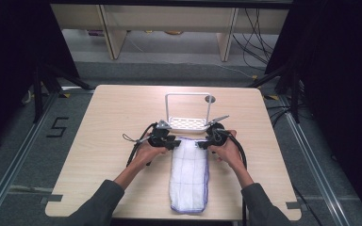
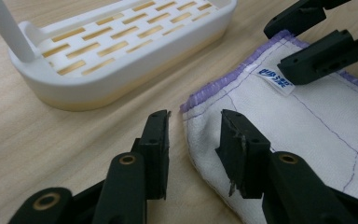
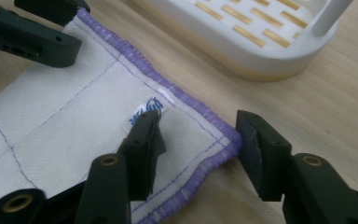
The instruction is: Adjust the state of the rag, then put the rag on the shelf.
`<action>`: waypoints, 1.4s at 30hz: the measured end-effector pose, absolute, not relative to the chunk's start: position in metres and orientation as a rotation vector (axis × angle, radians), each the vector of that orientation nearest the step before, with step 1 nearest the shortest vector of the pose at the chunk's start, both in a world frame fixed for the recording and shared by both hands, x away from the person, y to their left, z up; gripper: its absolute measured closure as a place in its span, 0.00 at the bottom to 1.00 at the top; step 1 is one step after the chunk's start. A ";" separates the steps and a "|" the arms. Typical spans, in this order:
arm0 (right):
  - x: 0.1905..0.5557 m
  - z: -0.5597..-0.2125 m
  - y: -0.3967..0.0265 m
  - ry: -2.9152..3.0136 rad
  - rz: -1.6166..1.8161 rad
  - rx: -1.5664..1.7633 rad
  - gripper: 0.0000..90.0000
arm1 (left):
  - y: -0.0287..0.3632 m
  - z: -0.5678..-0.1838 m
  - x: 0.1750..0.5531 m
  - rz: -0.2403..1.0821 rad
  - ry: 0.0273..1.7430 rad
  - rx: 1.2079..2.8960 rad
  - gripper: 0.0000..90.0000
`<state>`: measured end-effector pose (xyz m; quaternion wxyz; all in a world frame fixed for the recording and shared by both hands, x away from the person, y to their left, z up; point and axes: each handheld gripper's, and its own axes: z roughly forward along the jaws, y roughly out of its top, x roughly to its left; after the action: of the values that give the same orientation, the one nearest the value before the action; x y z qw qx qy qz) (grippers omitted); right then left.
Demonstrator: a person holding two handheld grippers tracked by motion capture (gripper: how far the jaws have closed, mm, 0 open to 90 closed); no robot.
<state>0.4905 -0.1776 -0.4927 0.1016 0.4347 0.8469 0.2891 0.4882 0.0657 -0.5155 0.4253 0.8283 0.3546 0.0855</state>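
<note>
Fingers first: the left gripper has its two black fingers spread, straddling the far left corner of the folded cloth. One finger sits on bare wood just off the purple hem, the other is over the white fabric, and neither presses the corner. Over on the other side, the right gripper is also spread, set around the cloth's far right corner: one finger rests on the fabric right by the small blue-printed label, the other stands just outside the purple-stitched edge. No pinch there that I can see.

Moving outward, the cloth is white with thin purple grid lines and a purple overlocked border. From the high view it lies as a long narrow strip on the middle of the desk, running from the near edge up to the two grippers, left gripper at its far left corner, right gripper at its far right. Each is held by a hand, with grey sleeves coming in from the near side.

Just beyond the cloth's far end stands a white slotted tray with a tall hoop handle, close to both grippers but apart from the cloth. A small round grey hole sits in the desk behind it.
</note>
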 end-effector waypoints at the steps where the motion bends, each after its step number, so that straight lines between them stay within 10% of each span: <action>1: 0.491 -0.492 -0.180 2.514 0.857 1.262 0.60 | 0.065 -0.516 0.488 0.208 0.881 2.074 0.69; 19: 0.486 -0.497 -0.178 2.560 0.914 1.209 0.91 | 0.059 -0.514 0.485 0.223 0.834 2.109 0.93; 42: 0.470 -0.472 -0.177 2.496 1.012 1.114 0.93 | 0.069 -0.487 0.472 0.247 0.809 2.034 0.94</action>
<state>0.4703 -0.1769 -0.4721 0.1133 0.3799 0.8508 0.3449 0.4724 0.0691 -0.4874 0.4524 0.8235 0.3274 0.1001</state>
